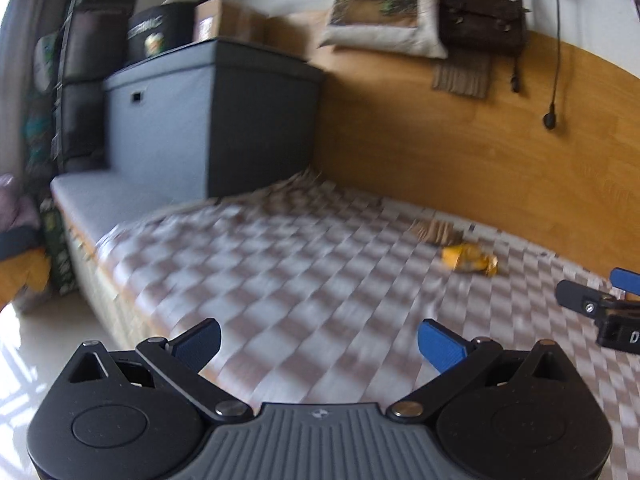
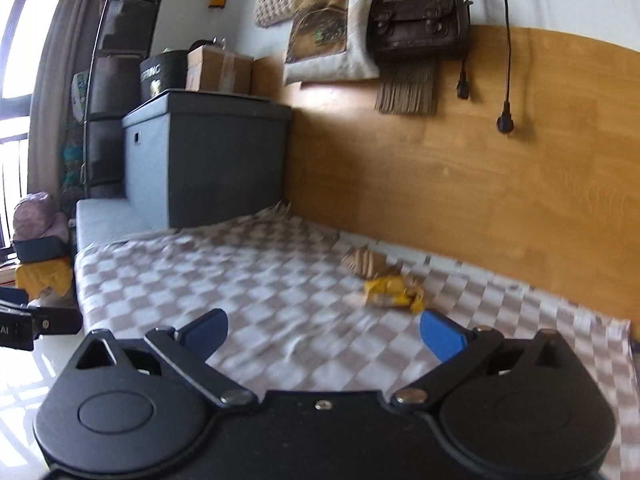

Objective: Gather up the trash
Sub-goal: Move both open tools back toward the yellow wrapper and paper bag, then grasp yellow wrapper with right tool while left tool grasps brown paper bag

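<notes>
Two pieces of trash lie on the bed's checkered cover [image 2: 248, 280]: a crumpled yellow wrapper [image 2: 394, 292] and, touching it on the side nearer the wooden headboard panel [image 2: 480, 184], a crumpled brown paper [image 2: 362, 260]. Both sit close to that panel, well apart from the grey storage box [image 2: 208, 156] at the far end. My left gripper [image 1: 319, 344] hovers above the cover, fingers [image 1: 440, 344] spread wide, holding nothing. My right gripper [image 2: 323, 334] is likewise spread and empty, the yellow wrapper just beyond its right finger [image 2: 442, 336]. Motion blur softens the cover's pattern.
</notes>
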Action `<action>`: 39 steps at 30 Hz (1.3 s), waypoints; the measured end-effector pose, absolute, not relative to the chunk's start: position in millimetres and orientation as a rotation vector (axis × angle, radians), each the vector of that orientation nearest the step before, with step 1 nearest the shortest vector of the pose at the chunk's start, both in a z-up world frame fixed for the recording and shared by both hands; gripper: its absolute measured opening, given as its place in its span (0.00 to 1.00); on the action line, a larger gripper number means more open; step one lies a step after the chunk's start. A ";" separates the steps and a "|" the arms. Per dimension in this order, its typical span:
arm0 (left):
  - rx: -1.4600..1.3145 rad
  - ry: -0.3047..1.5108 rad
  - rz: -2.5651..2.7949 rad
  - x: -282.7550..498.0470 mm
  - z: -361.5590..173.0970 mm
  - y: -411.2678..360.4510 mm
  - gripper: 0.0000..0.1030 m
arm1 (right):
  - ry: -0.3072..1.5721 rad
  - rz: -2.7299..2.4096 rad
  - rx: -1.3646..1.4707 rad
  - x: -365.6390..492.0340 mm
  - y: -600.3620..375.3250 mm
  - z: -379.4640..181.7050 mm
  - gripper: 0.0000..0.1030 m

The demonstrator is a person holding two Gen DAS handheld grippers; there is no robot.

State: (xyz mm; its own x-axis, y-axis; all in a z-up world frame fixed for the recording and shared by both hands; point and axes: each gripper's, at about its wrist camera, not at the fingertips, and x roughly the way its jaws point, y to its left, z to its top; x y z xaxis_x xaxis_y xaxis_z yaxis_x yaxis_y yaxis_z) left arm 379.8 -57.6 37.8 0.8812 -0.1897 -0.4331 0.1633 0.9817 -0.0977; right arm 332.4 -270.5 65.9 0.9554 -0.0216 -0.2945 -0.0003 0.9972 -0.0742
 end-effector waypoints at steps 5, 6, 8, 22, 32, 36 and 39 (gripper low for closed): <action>-0.046 0.414 -0.231 432.2 40.0 -87.8 1.00 | 0.250 -0.039 -0.050 379.5 -291.6 64.4 1.00; -0.046 0.403 -0.238 443.1 39.7 -93.4 1.00 | 0.245 -0.042 -0.043 391.0 -295.8 63.0 1.00; -0.043 0.391 -0.252 464.8 37.9 -105.1 1.00 | 0.246 -0.049 -0.036 413.8 -304.2 59.9 1.00; -0.040 0.425 -0.456 598.6 16.1 -186.0 1.00 | 0.354 -0.218 0.225 589.8 -396.9 12.2 1.00; -0.013 0.400 -0.671 672.5 5.2 -240.7 1.00 | 0.415 -0.103 0.110 623.7 -396.5 -29.4 1.00; 0.011 0.385 -0.672 697.2 1.2 -259.0 1.00 | 0.458 -0.044 0.136 631.0 -399.3 -34.3 1.00; 0.021 0.436 -0.643 716.8 -7.4 -269.6 1.00 | 0.473 -0.041 0.154 633.4 -402.6 -36.4 1.00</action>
State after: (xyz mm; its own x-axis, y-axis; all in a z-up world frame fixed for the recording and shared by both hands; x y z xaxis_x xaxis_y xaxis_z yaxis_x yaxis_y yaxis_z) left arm 716.8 -269.6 -7.4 0.7133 -0.5755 -0.4000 0.5841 0.8036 -0.1144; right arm 633.4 -402.6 -36.4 0.8894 -0.0035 -0.4571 0.0747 0.9876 0.1378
